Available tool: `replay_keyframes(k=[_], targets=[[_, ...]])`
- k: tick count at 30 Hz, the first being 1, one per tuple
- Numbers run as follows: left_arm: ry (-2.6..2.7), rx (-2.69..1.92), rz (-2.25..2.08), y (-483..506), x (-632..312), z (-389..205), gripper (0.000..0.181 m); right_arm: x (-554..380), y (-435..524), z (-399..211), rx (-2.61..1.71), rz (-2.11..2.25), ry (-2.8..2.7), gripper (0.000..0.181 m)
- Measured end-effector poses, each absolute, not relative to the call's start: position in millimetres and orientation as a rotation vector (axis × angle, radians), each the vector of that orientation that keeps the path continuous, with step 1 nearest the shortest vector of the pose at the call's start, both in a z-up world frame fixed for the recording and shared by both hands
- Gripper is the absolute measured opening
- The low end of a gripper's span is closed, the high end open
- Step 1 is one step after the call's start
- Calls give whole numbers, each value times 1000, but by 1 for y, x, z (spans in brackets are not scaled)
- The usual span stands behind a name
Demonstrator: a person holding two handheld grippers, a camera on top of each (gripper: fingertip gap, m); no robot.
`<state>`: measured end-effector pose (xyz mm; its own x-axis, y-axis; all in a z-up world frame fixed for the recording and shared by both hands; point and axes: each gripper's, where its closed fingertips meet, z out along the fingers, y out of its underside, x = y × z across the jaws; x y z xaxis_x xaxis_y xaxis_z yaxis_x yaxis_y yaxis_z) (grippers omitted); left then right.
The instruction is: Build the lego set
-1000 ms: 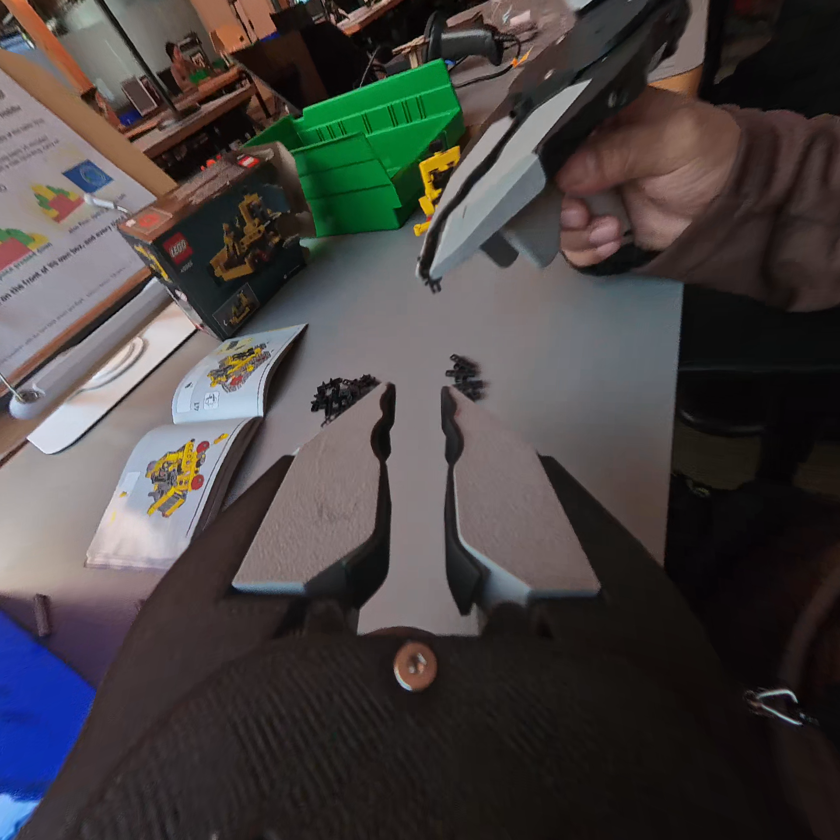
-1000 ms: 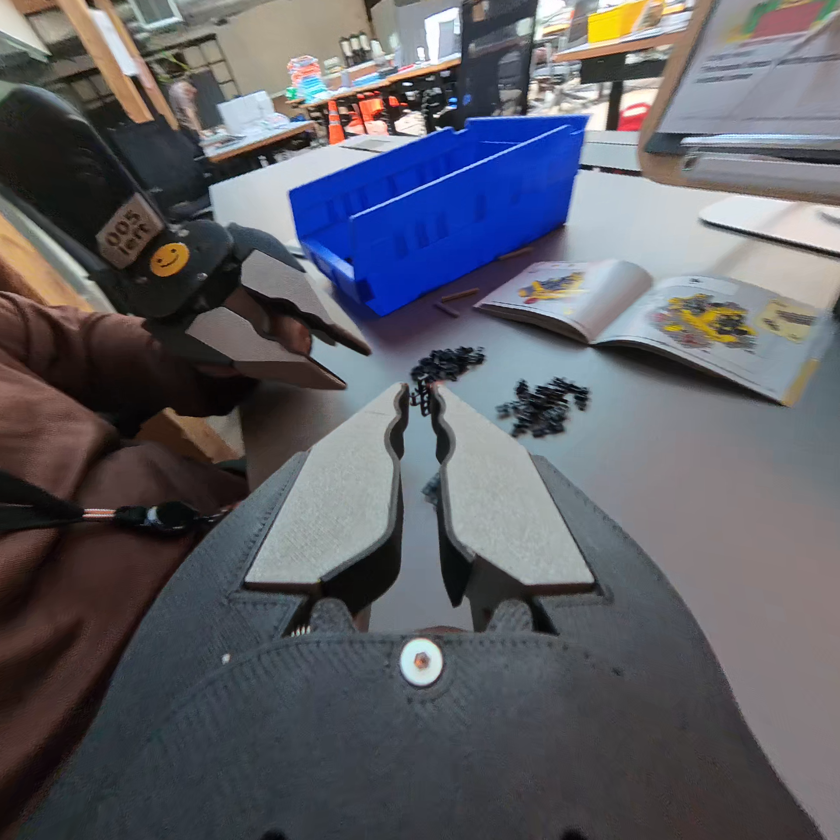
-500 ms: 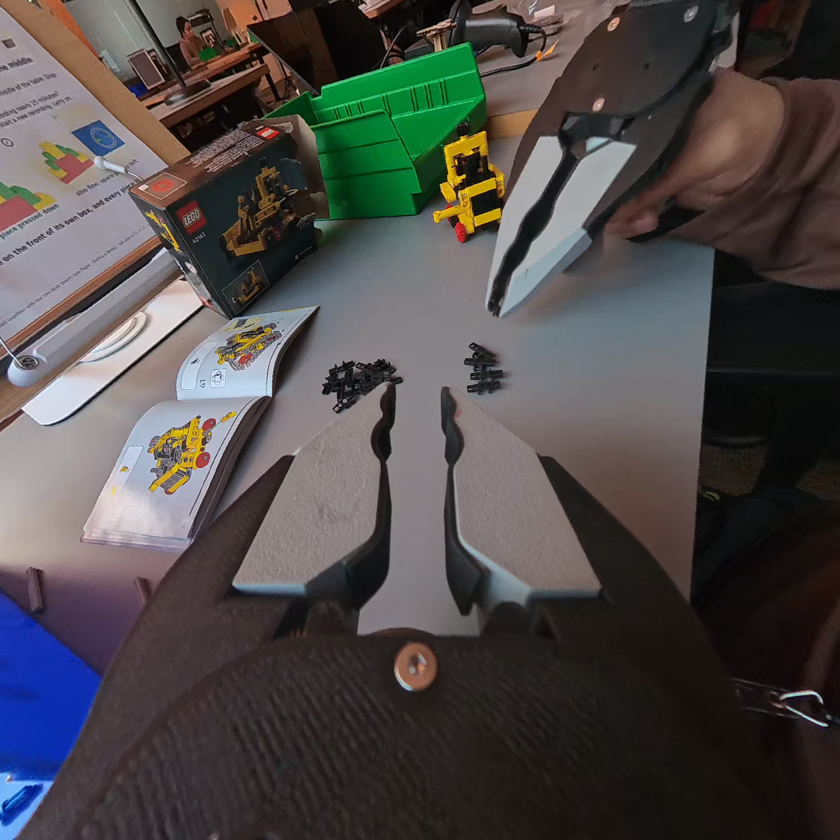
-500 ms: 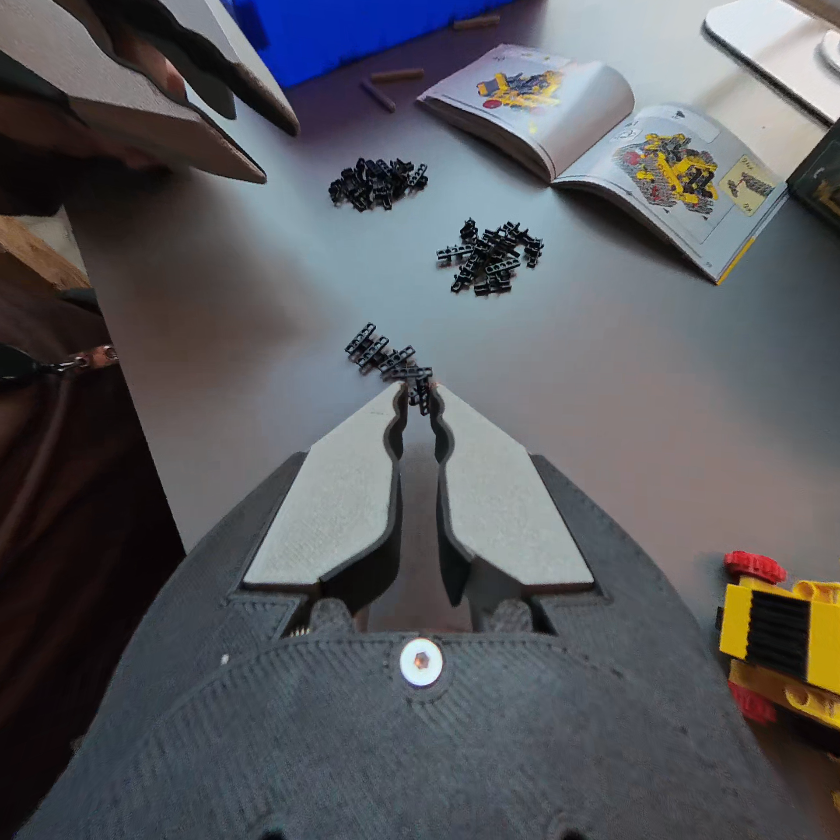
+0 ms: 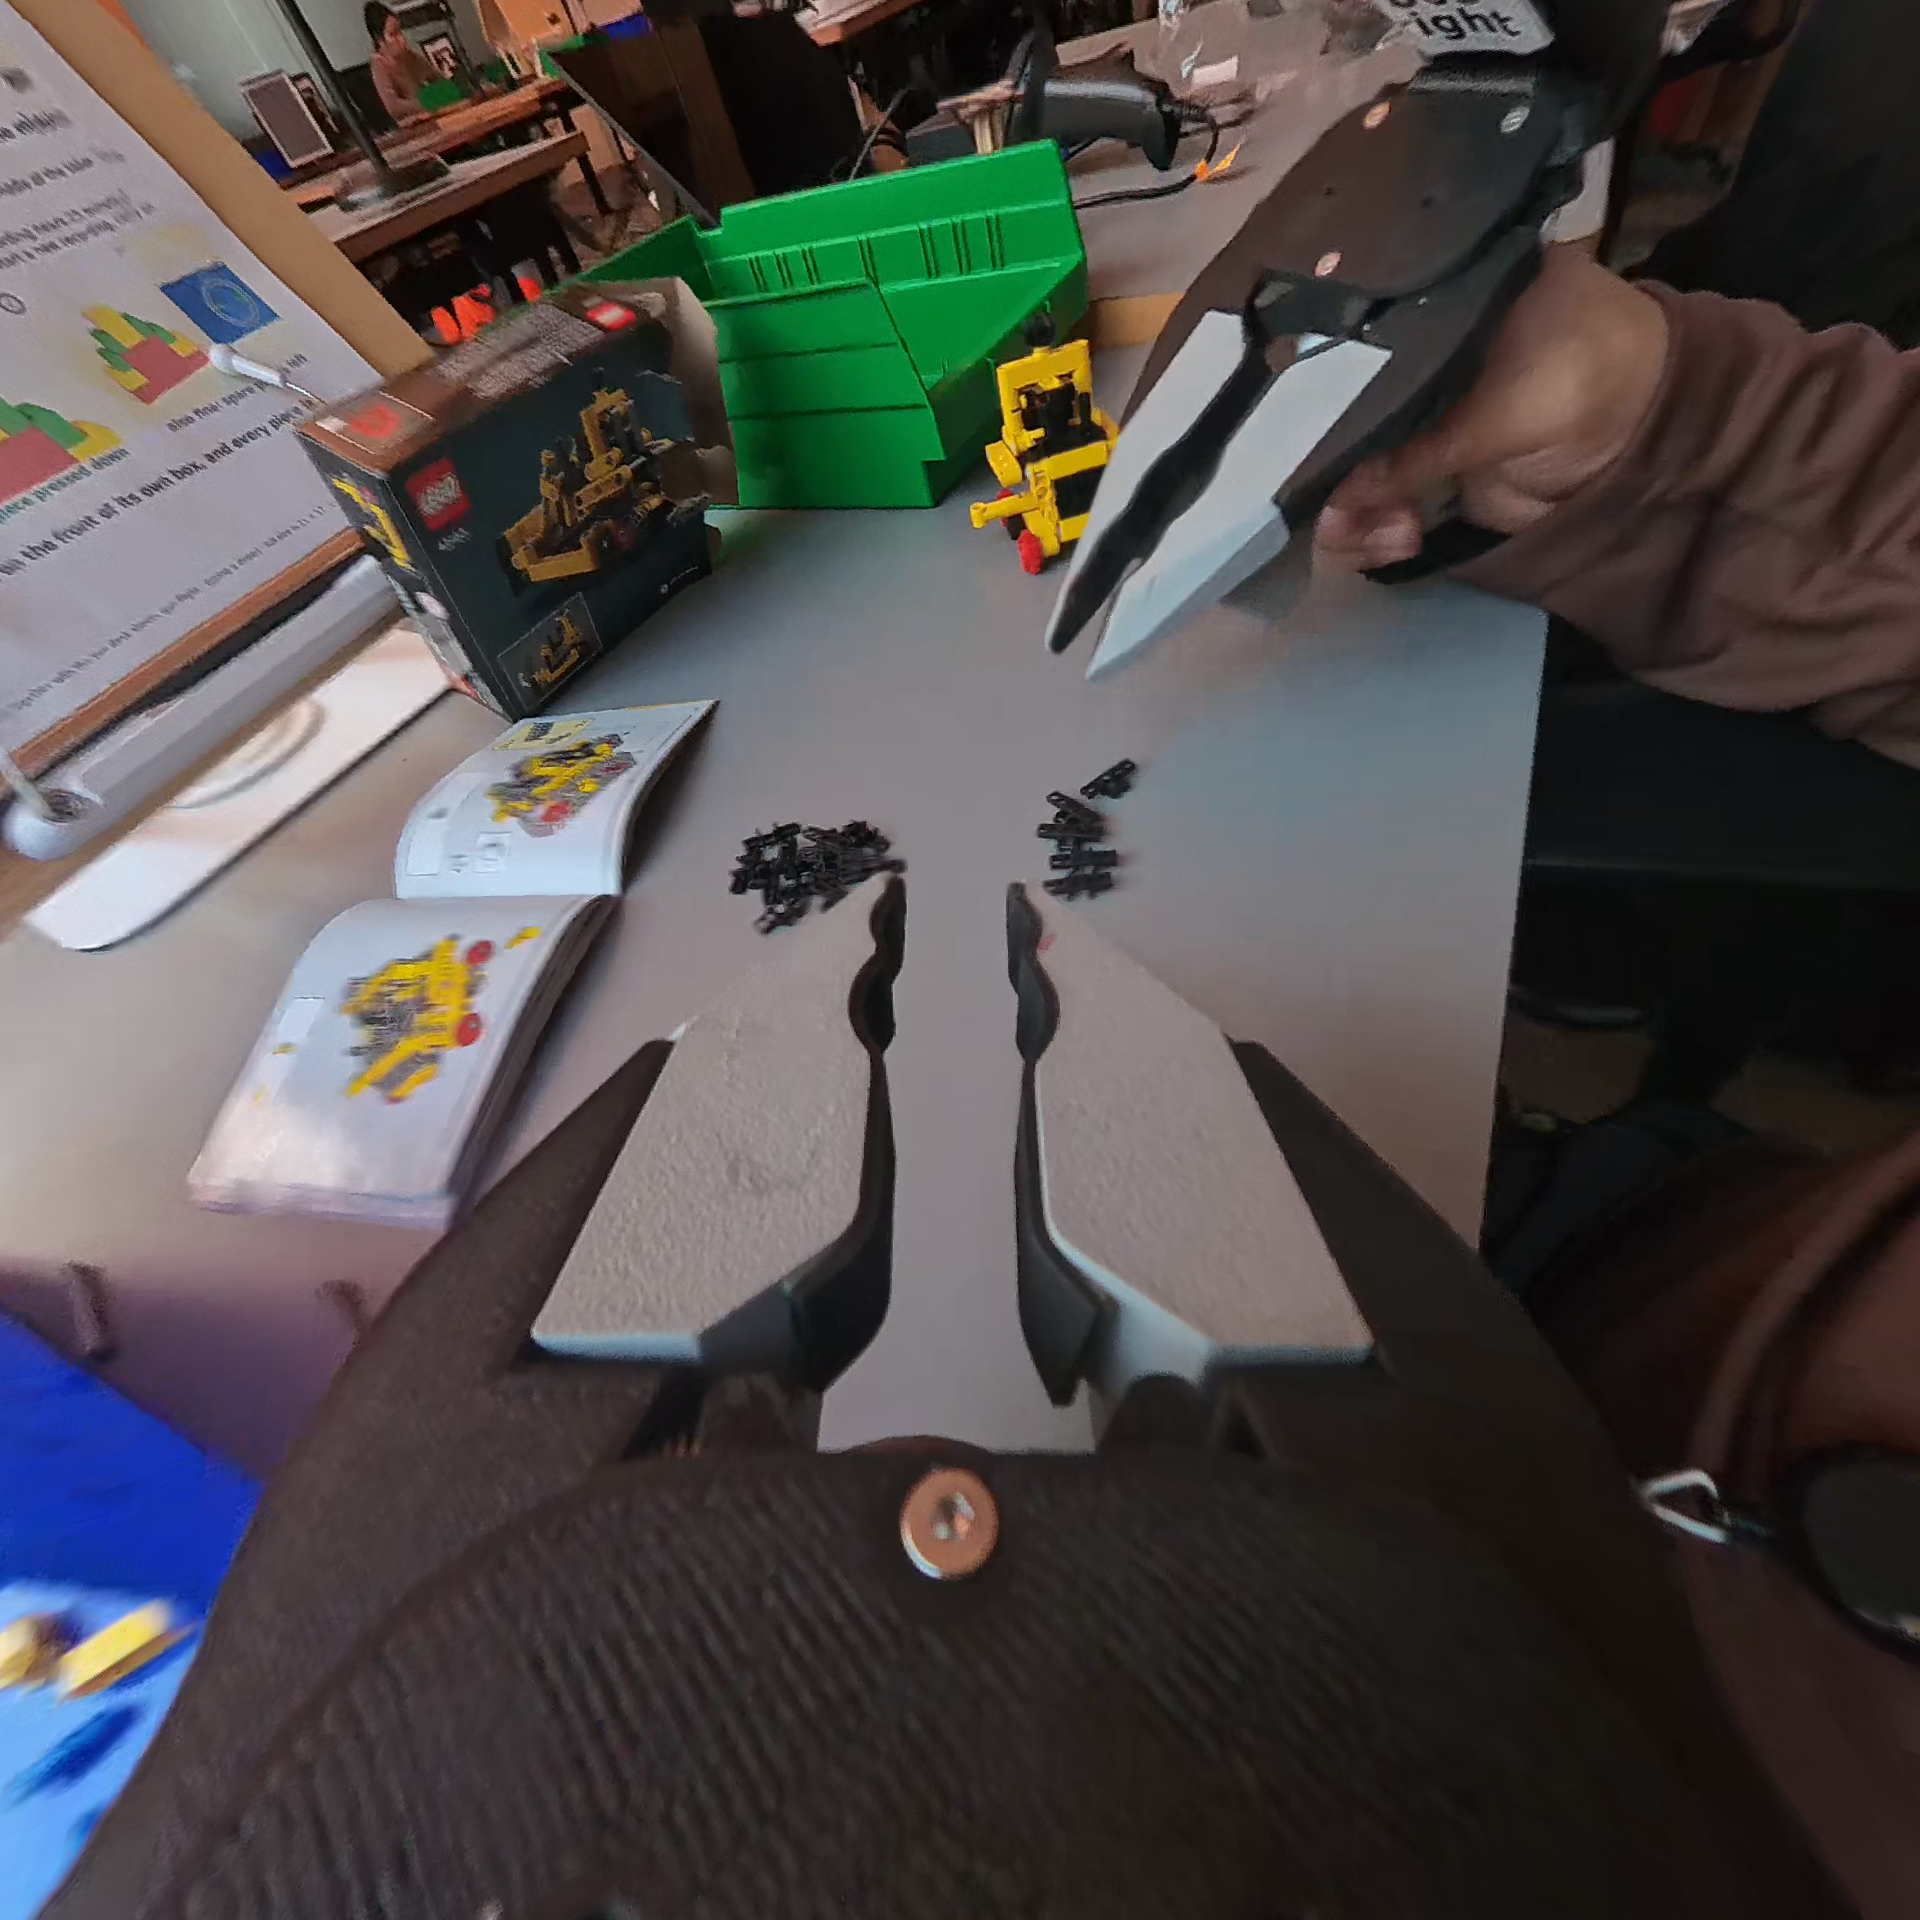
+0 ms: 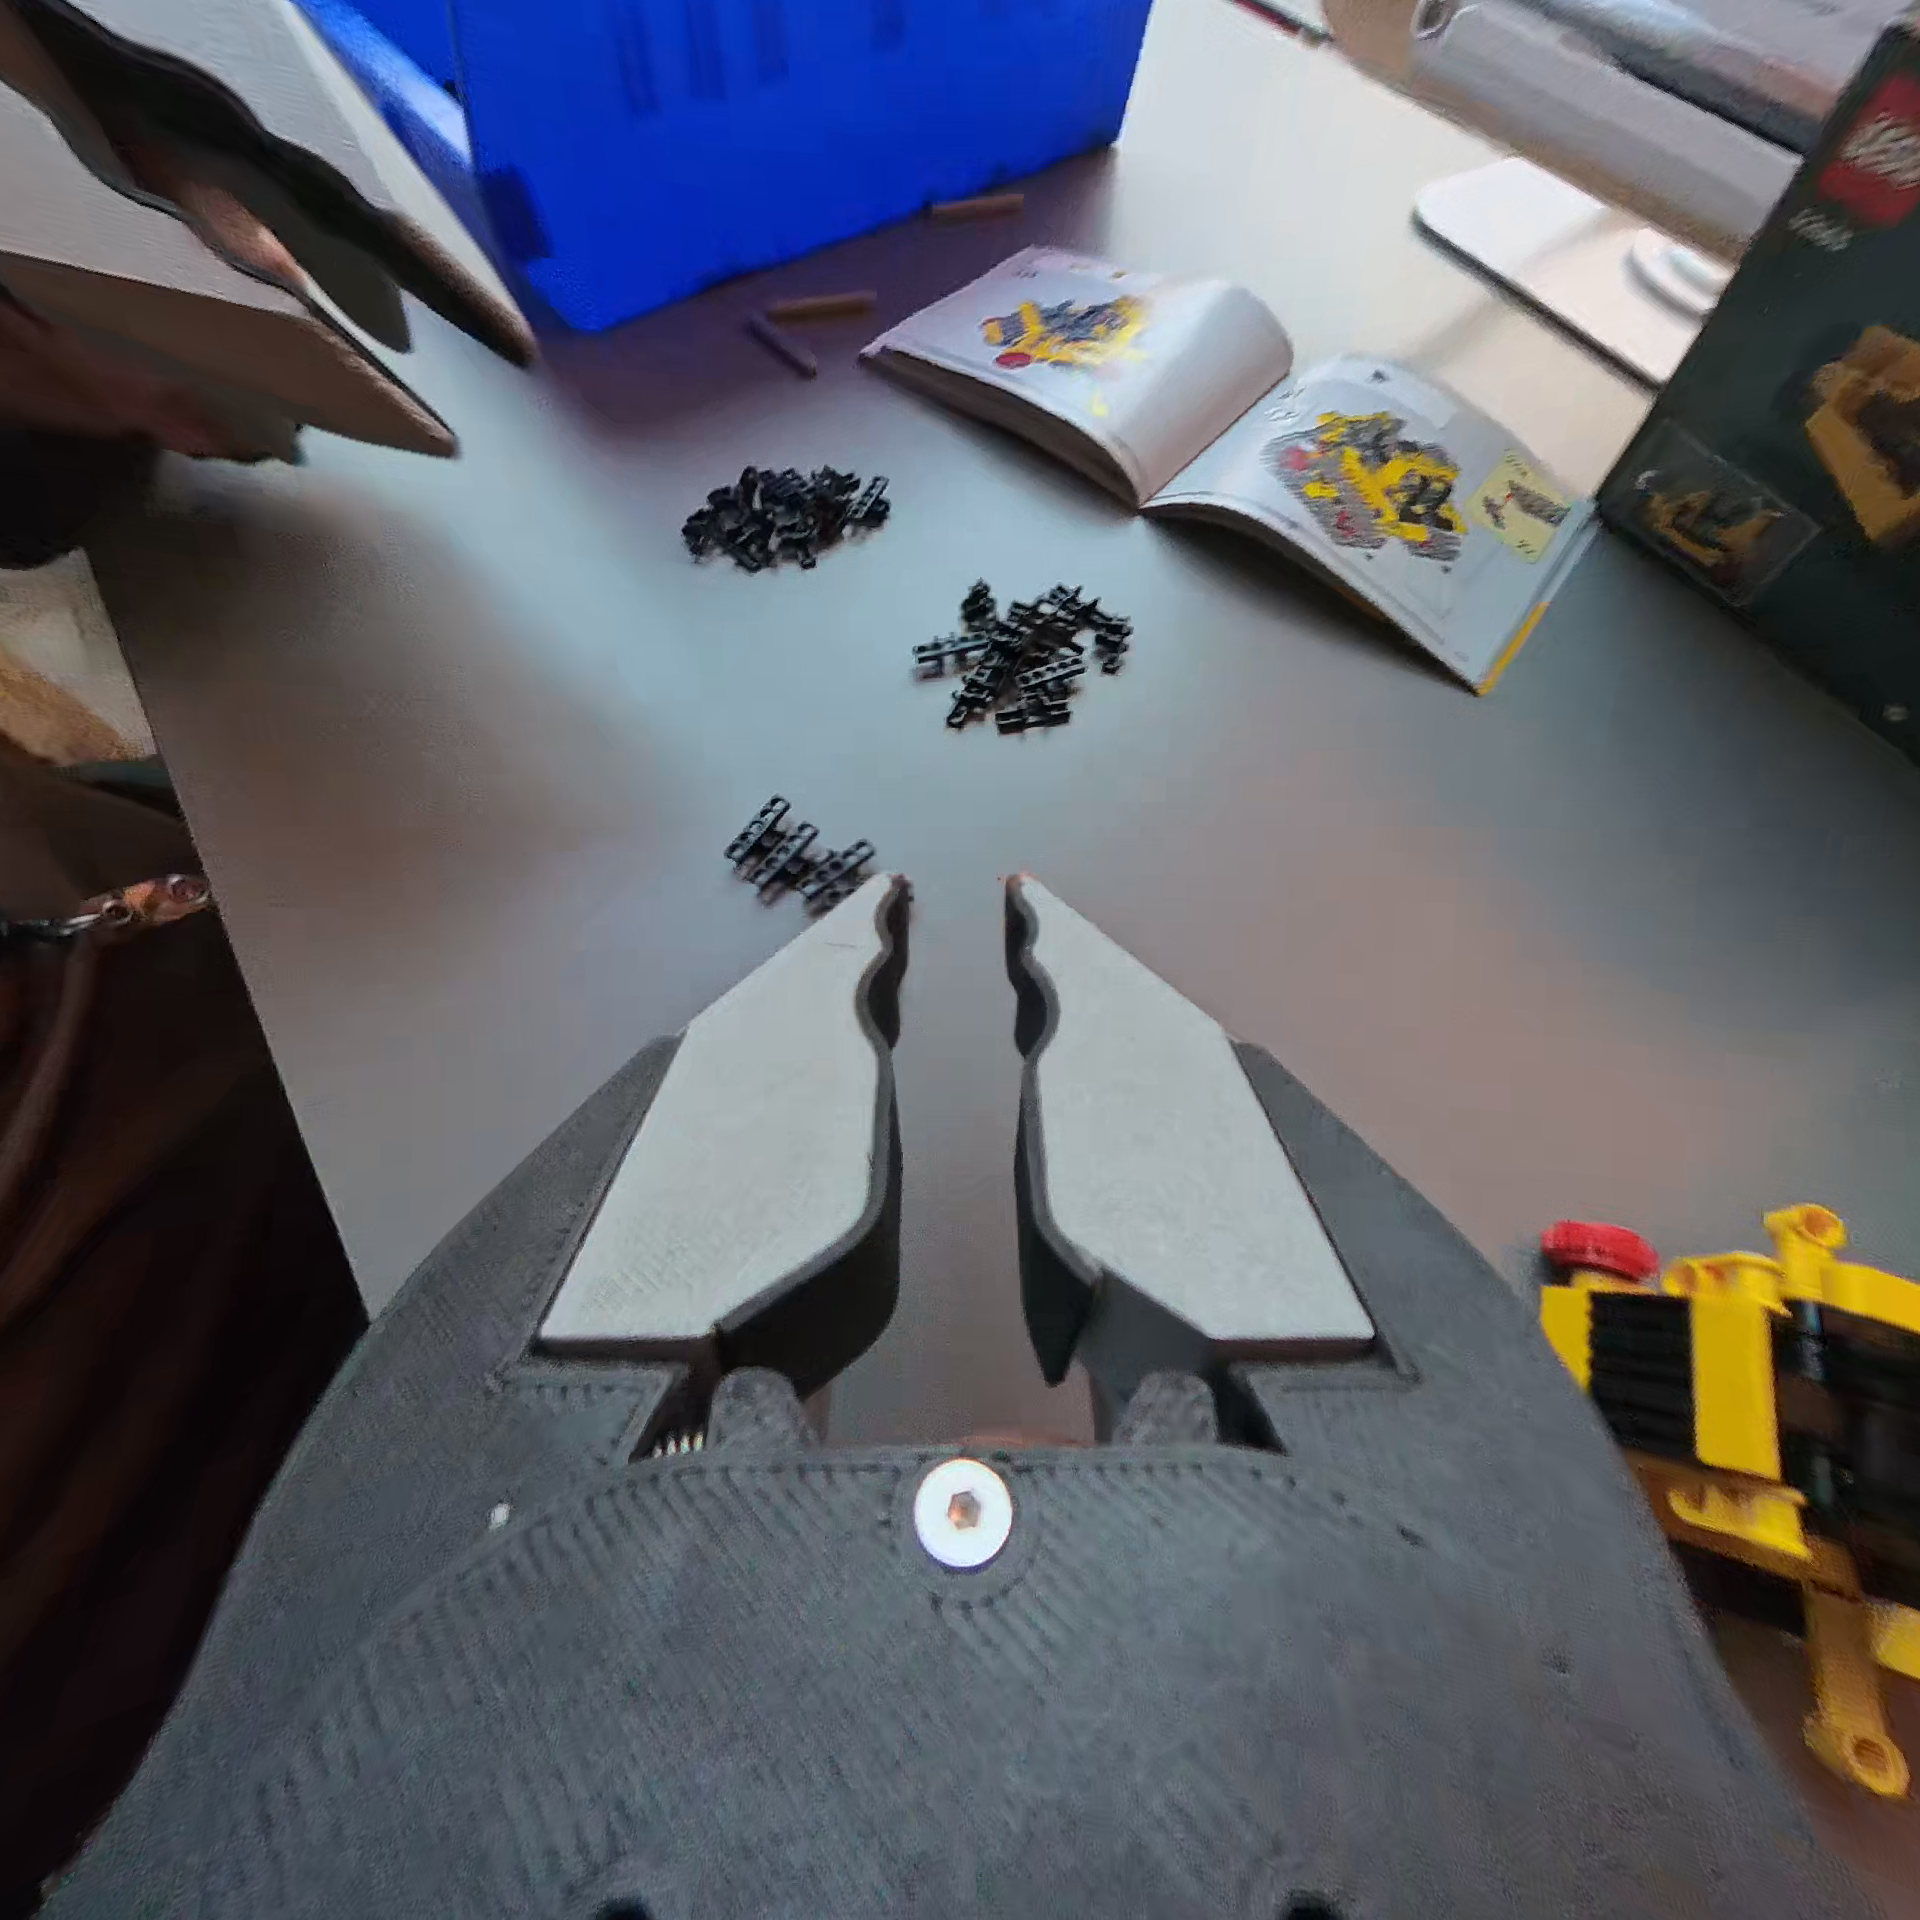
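My right tool (image 6: 954, 883) hangs over the grey surface (image 6: 1351, 935) with a narrow gap between its tips and nothing in them. My left tool (image 5: 954, 899) is likewise parted a little and empty.

I'll take the short strip of black track links (image 6: 798, 854) as my landmark. It lies flat on the surface just ahead of my right tool's left tip. Beyond it sits a loose heap of links (image 6: 1023, 655), and further beyond a second heap (image 6: 784, 516). The open instruction booklet (image 6: 1236, 436) lies off to the right of those heaps. The yellow bulldozer model (image 6: 1756, 1392) stands nearer me and well to the right of the strip.

I judge these links light, hard and slick, small enough to skitter away if nudged. The joined strip will likely flex at each hinge and dangle. I'd pinch one across its flat sides near an end link, gently.
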<state>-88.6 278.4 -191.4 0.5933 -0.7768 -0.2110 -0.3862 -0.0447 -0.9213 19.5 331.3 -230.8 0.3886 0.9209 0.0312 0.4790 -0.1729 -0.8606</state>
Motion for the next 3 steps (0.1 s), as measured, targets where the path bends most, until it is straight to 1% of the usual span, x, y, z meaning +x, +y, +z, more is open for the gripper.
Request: replay_keyframes(k=[1,3], targets=[[986,-1650,-369,278,-99,-179,16,24,335,-227,-1795,659,-1184,15],[959,-1634,-226,284,-136,-143,16,30,339,-222,-1781,666,-1132,13]])
